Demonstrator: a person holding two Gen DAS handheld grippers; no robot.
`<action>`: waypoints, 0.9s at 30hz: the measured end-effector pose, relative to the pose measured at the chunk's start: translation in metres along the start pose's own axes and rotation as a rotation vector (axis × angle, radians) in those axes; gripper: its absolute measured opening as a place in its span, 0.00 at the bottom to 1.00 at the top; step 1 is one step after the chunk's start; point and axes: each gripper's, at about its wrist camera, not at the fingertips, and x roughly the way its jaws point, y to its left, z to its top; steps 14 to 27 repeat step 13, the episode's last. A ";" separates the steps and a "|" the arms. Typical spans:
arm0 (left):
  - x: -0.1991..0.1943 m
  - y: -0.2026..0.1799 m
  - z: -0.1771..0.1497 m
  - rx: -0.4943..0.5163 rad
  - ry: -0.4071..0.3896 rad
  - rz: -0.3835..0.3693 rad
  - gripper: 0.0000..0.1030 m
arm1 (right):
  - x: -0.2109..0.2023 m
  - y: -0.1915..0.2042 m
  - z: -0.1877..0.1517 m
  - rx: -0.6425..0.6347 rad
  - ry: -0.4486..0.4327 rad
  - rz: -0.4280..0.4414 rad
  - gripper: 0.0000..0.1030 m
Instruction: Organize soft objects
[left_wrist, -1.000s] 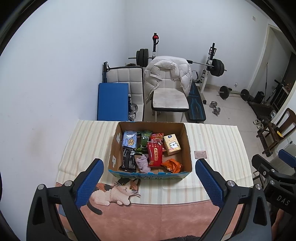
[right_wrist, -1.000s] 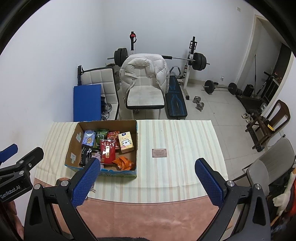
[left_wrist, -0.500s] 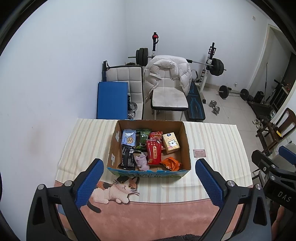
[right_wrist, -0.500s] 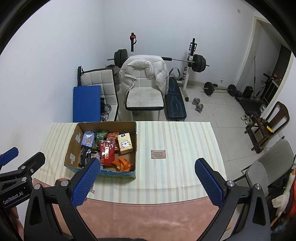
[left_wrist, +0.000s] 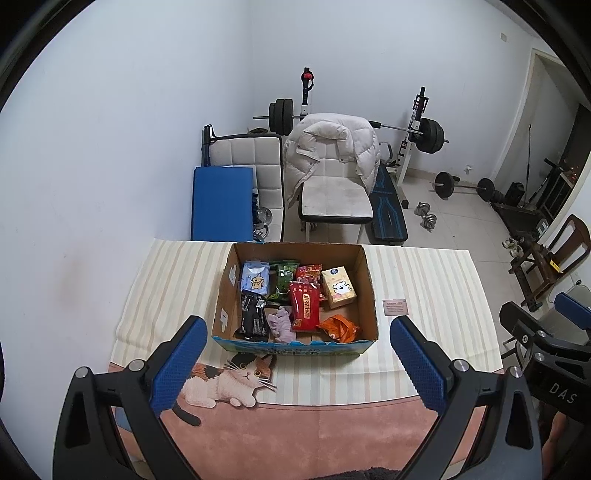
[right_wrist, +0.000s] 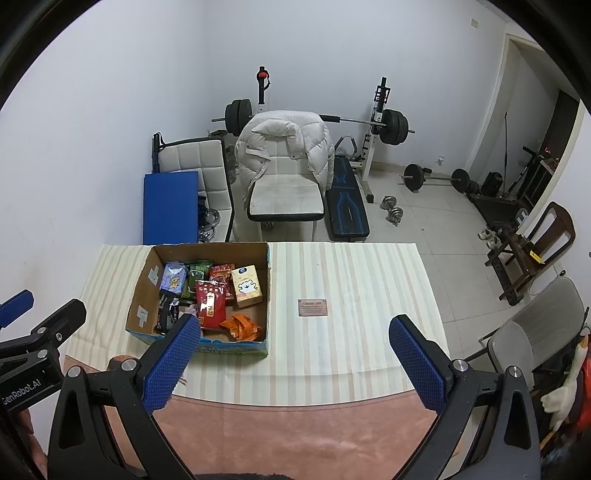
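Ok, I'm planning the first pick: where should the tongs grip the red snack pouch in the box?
Come straight down from above with the left tongs, open now. The red snack pouch lies flat atop its neighbours in the cardboard box, so pinch across its long side edges near the middle.

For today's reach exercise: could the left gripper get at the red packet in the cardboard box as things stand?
Probably yes. The left gripper is open and empty, facing the cardboard box, whose top is open. The red packet lies on top of the pile, nothing covering it; only the box's near wall stands between.
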 end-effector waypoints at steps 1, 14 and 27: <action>-0.001 -0.001 0.001 0.000 0.000 0.000 0.99 | -0.001 -0.001 0.000 0.002 0.001 -0.001 1.00; -0.001 0.000 0.000 0.000 -0.005 0.003 0.99 | -0.002 -0.004 -0.001 0.002 -0.001 -0.001 1.00; -0.001 0.000 0.000 0.000 -0.005 0.003 0.99 | -0.002 -0.004 -0.001 0.002 -0.001 -0.001 1.00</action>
